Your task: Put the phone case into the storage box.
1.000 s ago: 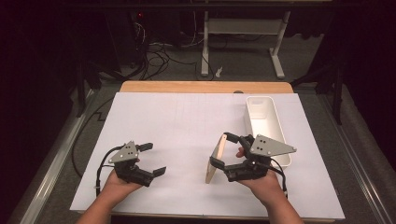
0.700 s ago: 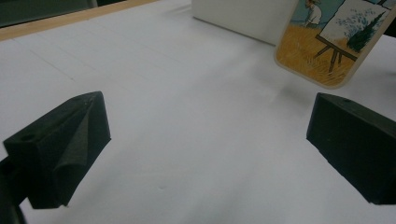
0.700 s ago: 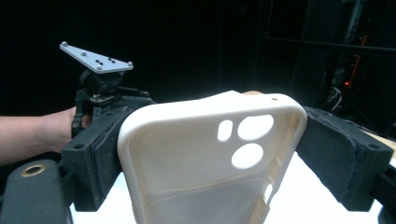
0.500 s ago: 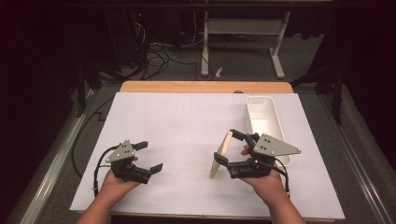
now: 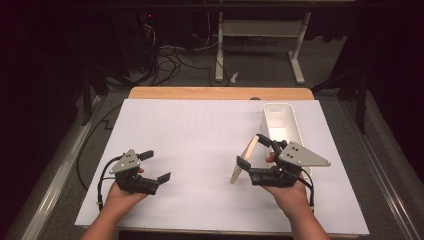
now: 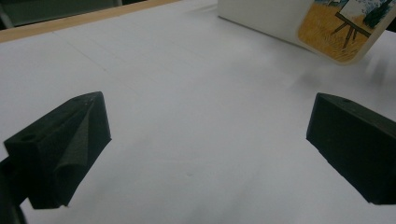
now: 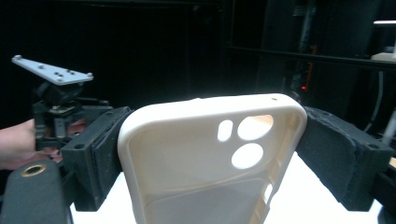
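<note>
Right gripper [image 5: 248,151] clamps one phone case [image 7: 210,158] by its long edges, held upright just above the white sheet [image 5: 200,135], beside the white bin [image 5: 281,120]; left gripper [image 5: 152,166] is wide open, empty, resting on the sheet. Looks like a carry step: next likely needs moving the case over the bin, then release. Count: one case, one bin, two grippers.

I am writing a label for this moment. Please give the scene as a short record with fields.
held item: phone case, cream, with painted picture outside
holder: right gripper, jaws pressing on the case's long edges
case pose: on edge, lifted above the white sheet
left gripper: open, nothing in it
nearby: white tray, beyond the right gripper
</note>
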Demonstrator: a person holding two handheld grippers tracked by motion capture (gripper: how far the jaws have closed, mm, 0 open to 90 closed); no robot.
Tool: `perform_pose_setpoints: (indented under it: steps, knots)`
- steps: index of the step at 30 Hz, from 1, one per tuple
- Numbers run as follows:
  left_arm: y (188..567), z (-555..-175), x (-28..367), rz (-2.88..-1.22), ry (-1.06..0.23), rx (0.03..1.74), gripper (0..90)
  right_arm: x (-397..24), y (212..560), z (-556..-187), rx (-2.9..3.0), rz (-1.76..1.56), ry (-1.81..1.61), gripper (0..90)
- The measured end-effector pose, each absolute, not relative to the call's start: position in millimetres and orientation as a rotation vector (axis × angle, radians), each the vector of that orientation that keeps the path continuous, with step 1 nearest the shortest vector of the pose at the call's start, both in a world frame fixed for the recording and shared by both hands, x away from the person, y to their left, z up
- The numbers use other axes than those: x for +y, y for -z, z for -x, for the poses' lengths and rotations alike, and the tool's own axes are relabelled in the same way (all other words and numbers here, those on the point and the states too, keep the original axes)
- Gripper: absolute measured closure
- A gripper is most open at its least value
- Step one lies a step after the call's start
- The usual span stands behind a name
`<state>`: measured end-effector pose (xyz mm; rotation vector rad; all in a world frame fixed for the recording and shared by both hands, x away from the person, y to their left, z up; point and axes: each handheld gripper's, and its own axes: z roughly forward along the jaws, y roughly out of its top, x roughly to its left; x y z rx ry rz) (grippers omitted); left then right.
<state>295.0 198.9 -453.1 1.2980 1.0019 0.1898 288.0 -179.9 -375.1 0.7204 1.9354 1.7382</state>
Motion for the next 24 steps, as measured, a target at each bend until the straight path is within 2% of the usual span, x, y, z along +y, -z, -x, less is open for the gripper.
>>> perform_pose_setpoints:
  steps: [24]
  knots:
    - [454,-297,205,-1.265,-0.223,1.028,0.2,-197,376,-291,1.833,-0.837,-1.62,13.5]
